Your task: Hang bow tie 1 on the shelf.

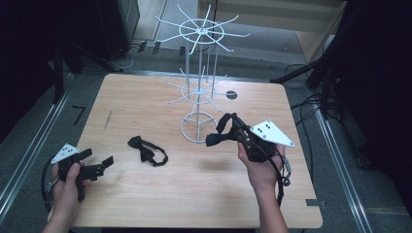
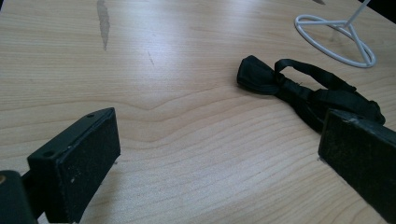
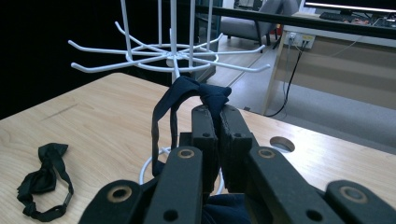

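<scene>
At the left edge of the wooden table (image 1: 145, 97), the left gripper (image 1: 97, 167) rests low in the person's hand with its jaws spread wide apart and nothing between them; in the left gripper view the two black pads (image 2: 74, 163) frame bare wood, and the black bow tie (image 2: 303, 88) lies on the tabletop just beyond the farther pad, untouched. From the high view that bow tie on the table (image 1: 147, 150) sits between the two hands, left of the foot ring of the white wire rack (image 1: 199, 92), with its strap looped loosely beside it. The rack stands at the middle-back of the table, and as far as the frames show, none of its hooks on either tier carries anything yet. Further right, the right gripper (image 1: 238, 136) is raised off the table with its jaws pressed tight on a second, dark blue bow tie (image 3: 201, 98), whose strap (image 3: 163, 116) arches up in an open loop, pointed toward the lower tier of hooks. By my reckoning the work is at an early stage: one tie is picked up and being brought to the rack but not hung, and the other waits on the table. Left to do are slipping the held loop over a hook, letting go, then fetching and hanging the black one.
</scene>
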A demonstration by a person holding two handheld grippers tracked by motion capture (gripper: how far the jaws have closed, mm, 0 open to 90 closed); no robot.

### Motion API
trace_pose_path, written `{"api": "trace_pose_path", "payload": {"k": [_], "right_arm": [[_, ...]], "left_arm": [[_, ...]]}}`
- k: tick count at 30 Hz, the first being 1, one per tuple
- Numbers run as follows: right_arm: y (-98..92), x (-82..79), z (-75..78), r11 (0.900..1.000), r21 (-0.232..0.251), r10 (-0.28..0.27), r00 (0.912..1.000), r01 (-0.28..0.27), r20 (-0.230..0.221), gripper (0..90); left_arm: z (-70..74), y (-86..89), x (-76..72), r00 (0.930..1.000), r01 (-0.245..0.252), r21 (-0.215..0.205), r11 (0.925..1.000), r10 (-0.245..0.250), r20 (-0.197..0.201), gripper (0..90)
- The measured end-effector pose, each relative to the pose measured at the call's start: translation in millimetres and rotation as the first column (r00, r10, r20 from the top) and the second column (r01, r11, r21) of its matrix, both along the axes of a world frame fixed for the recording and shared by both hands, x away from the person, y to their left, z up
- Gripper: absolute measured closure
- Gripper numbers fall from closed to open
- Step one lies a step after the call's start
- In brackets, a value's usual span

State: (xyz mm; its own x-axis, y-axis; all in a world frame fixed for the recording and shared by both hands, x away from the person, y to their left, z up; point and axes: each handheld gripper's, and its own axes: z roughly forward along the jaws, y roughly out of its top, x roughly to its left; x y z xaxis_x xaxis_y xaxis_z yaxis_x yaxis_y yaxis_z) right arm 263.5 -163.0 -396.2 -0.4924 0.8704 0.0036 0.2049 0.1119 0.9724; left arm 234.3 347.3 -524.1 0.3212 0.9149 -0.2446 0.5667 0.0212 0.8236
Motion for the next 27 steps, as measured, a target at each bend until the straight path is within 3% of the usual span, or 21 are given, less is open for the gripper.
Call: {"api": "trace_pose_path", "payload": {"k": [27], "right_arm": [[13.5, 19.4, 9.2, 1.000, 0.002, 0.025, 0.9996, -0.025, -0.016, 87.0]], "left_arm": [[-0.2, -0.1, 0.2, 1.0000, -0.002, -0.004, 1.0000, 0.002, 0.002, 0.0]]}}
